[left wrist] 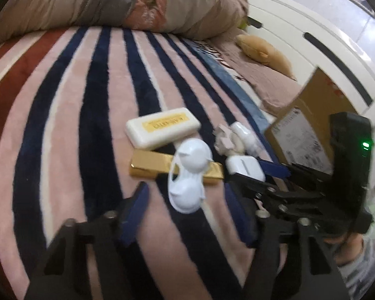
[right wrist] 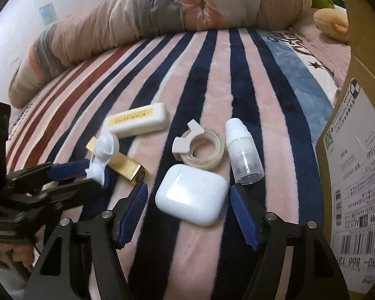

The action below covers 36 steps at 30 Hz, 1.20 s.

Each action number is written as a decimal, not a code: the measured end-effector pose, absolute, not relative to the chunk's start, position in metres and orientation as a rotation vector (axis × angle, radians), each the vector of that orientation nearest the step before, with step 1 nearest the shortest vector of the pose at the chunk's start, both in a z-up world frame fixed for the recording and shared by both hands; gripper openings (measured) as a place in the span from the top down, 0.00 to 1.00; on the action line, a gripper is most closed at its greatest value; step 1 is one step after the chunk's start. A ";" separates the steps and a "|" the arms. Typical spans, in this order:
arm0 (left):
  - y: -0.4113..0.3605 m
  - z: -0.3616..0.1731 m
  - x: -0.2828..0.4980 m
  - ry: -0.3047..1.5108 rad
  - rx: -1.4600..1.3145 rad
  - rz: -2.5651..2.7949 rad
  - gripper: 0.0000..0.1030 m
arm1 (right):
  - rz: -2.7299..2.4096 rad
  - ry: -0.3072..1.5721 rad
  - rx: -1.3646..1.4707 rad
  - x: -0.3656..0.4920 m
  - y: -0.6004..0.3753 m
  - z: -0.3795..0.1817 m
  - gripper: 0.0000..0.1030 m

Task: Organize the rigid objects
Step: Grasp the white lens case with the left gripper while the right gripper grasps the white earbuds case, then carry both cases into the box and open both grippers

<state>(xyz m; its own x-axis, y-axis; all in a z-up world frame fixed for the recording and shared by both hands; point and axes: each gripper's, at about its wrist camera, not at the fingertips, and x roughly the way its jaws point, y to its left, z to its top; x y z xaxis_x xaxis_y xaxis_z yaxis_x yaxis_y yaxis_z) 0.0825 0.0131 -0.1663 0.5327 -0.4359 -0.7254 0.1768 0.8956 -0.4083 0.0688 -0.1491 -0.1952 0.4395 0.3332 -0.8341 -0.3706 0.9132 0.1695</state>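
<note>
Seeing cardboard box (right wrist: 357, 150) at right, white earbud case (right wrist: 192, 193) on the blanket between my spread right gripper (right wrist: 189, 215) fingers. Left gripper (left wrist: 187, 210) spread around the white plastic clip (blurry). Risk: slick case squirting out if I close off-centre.

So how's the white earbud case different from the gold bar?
The white earbud case is a rounded square and lies bare between the open right tongs. The gold bar is long, shiny and boxy, and has a white plastic piece over it. Both rest on the striped blanket.
</note>
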 end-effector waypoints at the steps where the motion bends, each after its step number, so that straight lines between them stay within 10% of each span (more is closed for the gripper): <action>1: 0.012 -0.167 0.083 0.939 -0.291 -0.351 0.69 | 0.436 1.025 -0.046 0.069 -0.149 -0.196 0.38; 14: 0.041 -0.154 0.027 1.035 -0.183 -0.311 0.74 | 0.674 1.049 -0.111 0.023 -0.136 -0.181 0.47; 18: 0.042 -0.158 0.018 1.003 -0.159 -0.265 0.48 | 0.581 1.021 -0.146 0.012 -0.137 -0.184 0.44; 22: 0.033 -0.162 0.018 0.940 -0.120 -0.232 0.48 | 0.533 1.003 -0.041 0.009 -0.143 -0.187 0.38; 27: 0.026 -0.173 0.018 0.872 -0.081 -0.149 0.70 | 0.422 0.938 -0.060 -0.005 -0.133 -0.191 0.38; 36: 0.040 -0.144 0.007 0.821 -0.129 -0.176 0.71 | 0.493 0.839 -0.193 -0.016 -0.116 -0.179 0.51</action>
<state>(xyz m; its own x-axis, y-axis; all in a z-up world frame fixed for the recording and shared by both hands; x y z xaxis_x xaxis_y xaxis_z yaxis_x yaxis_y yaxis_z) 0.0070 0.0403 -0.1441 0.6683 -0.2056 -0.7149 0.1056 0.9775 -0.1825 -0.0155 -0.1160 -0.1795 0.5643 0.3415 -0.7516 -0.4902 0.8712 0.0278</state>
